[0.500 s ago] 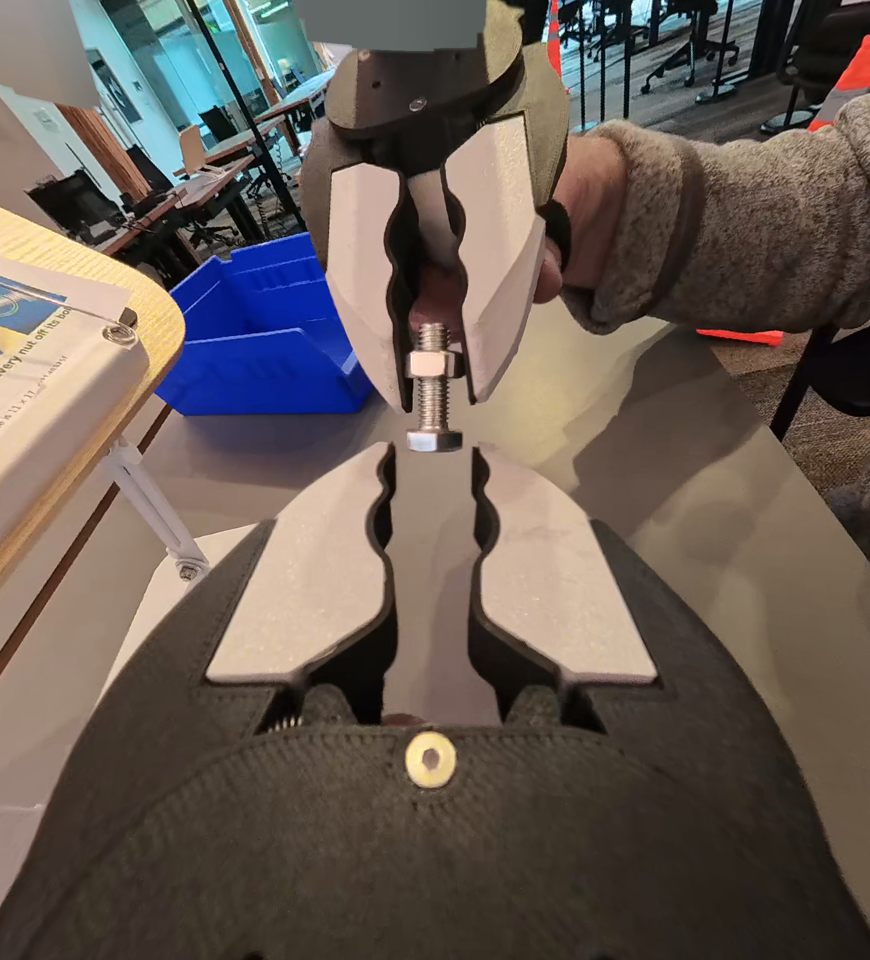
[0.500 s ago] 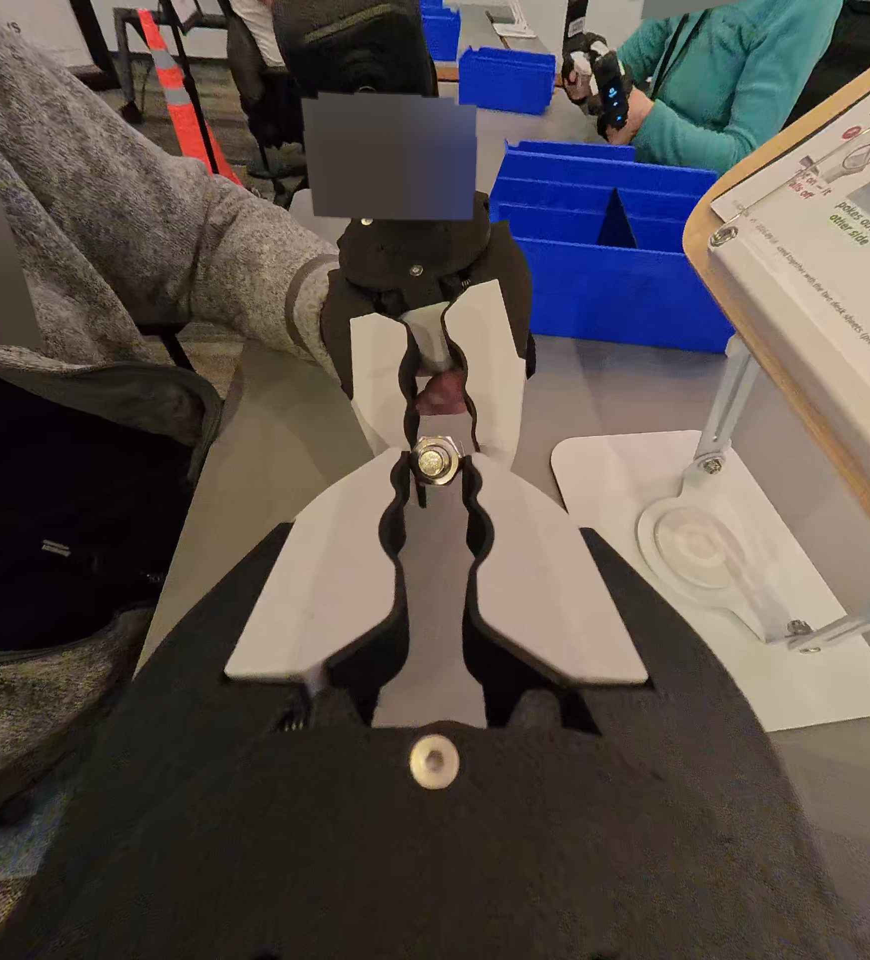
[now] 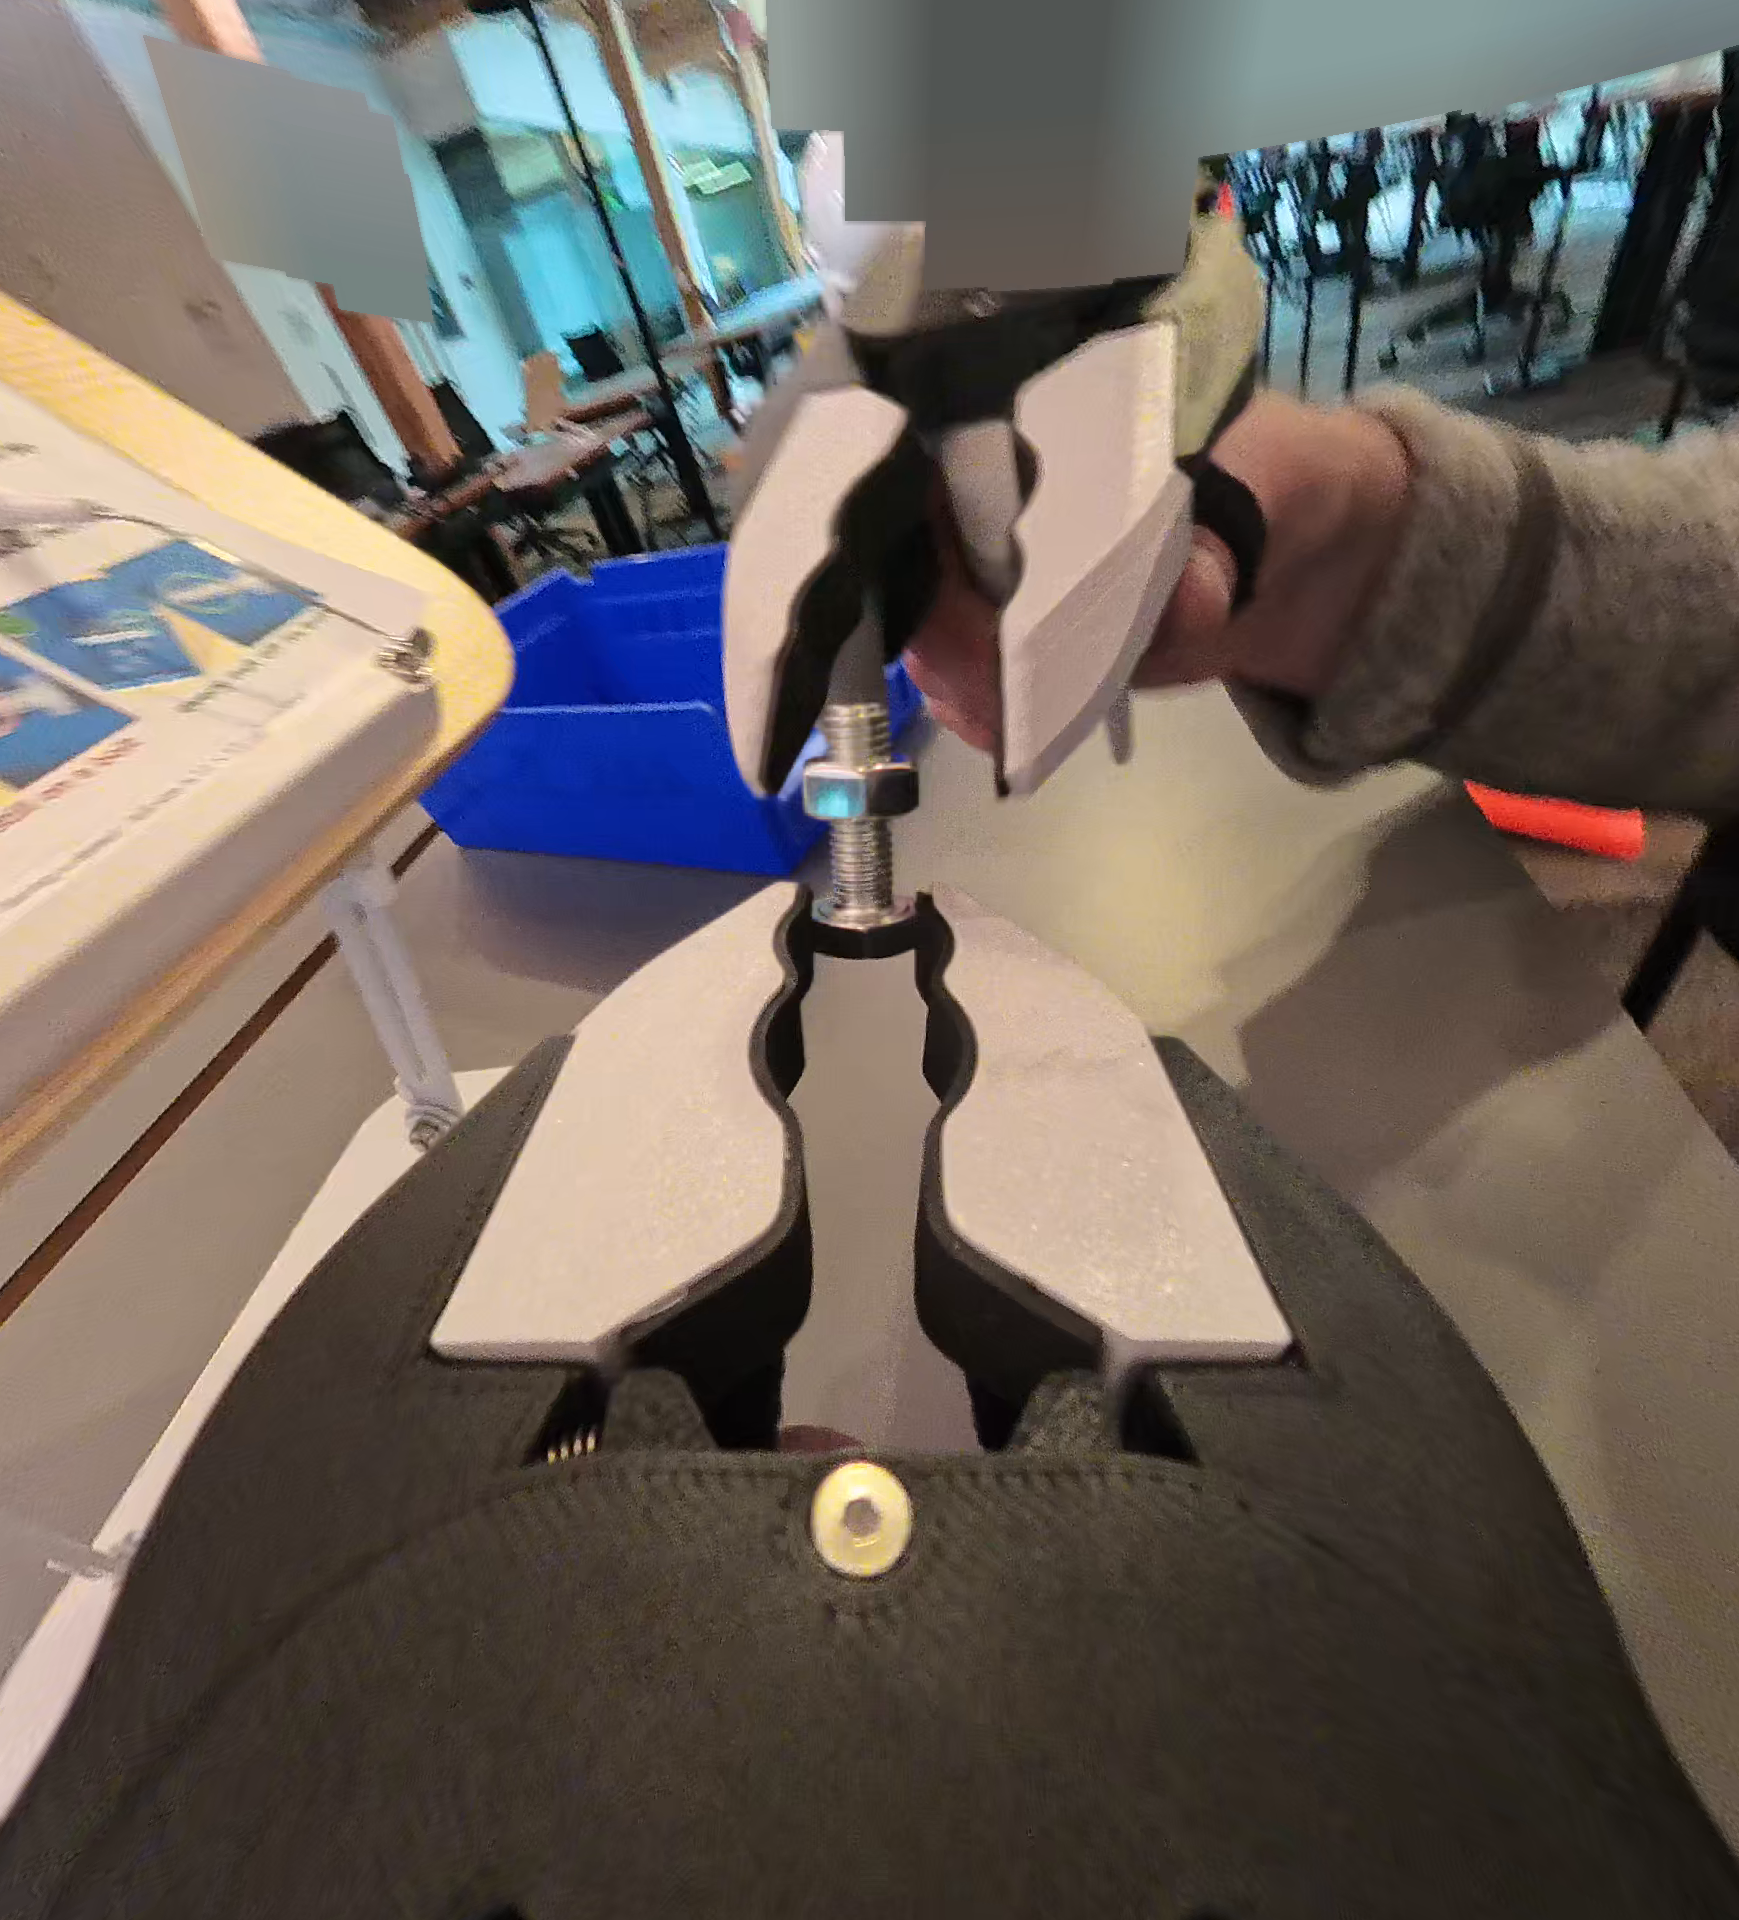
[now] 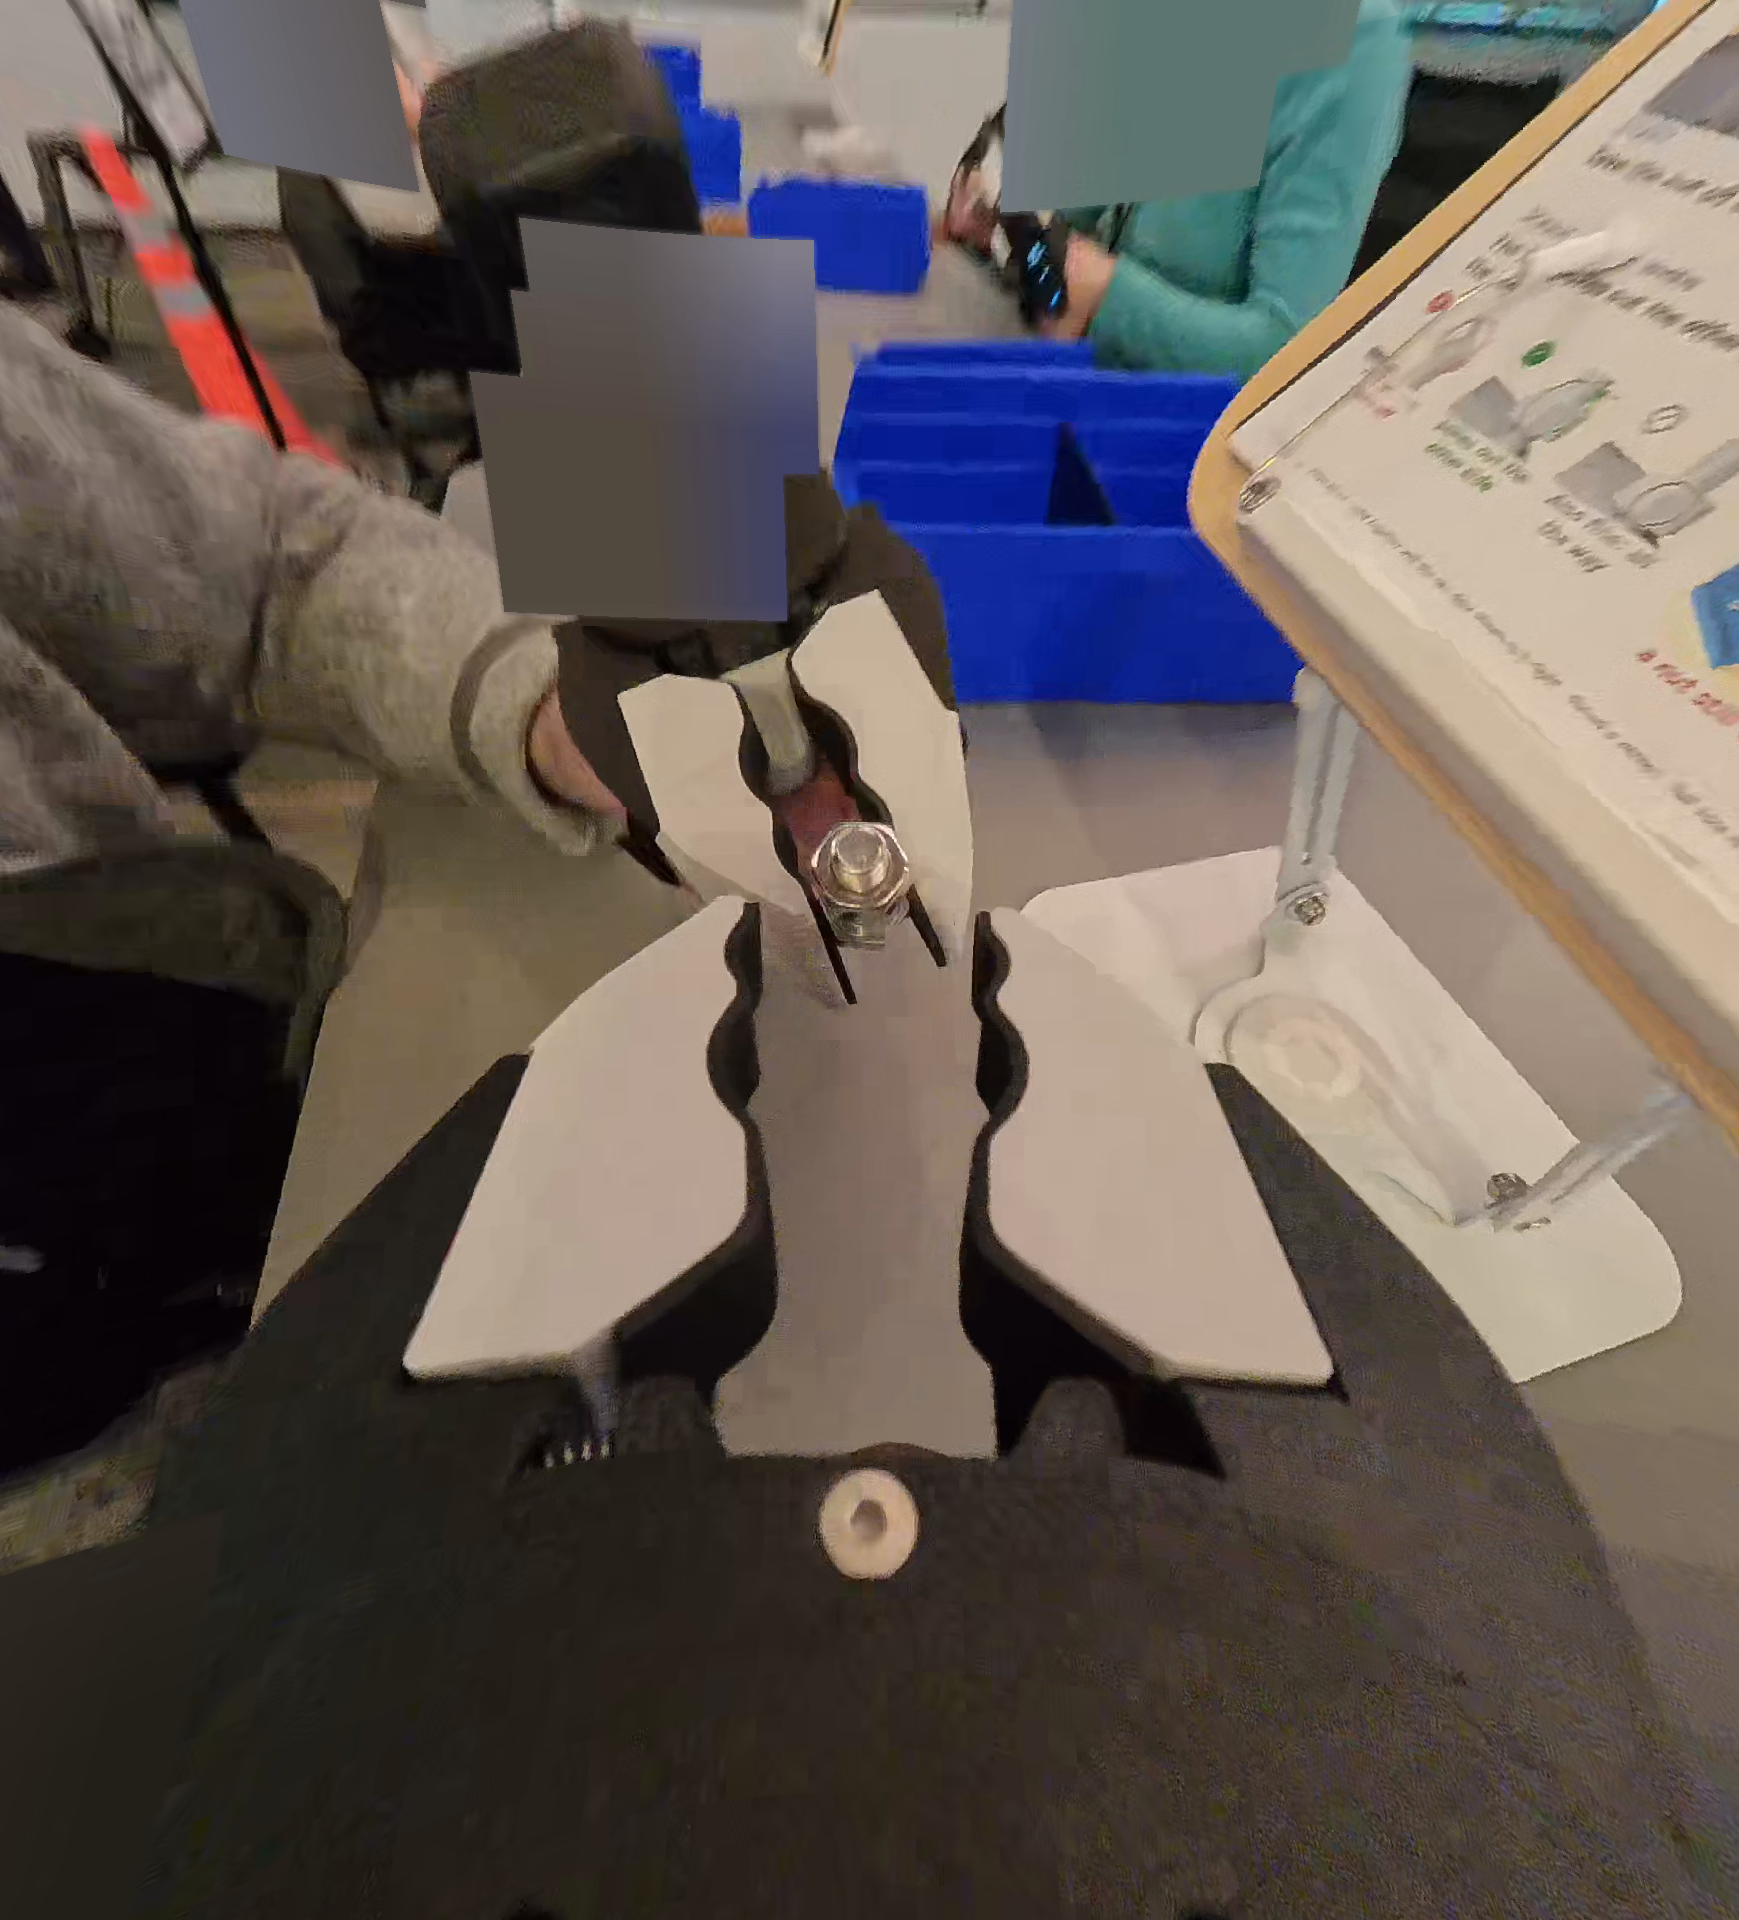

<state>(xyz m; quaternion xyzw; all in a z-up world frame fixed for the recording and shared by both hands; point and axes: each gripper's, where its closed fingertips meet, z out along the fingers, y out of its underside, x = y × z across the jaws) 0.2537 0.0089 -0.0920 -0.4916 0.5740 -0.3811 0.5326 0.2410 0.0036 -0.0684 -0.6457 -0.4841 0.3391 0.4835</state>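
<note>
Between left claw (image 3: pixel 860 914) tips — bolt (image 3: pixel 857 831) head half-hidden

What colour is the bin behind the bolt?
The bin is bright blue, with a dark divider inside. It shows best in the right wrist view, behind the bolt.

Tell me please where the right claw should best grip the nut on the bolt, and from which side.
Take the nut by two opposite flat sides, coming down over the free threaded end. The bolt stands upright with its head clamped in the left claw below, so only the top is open. The flats probably suit the pads; the open right claw hangs astride that end.
</note>
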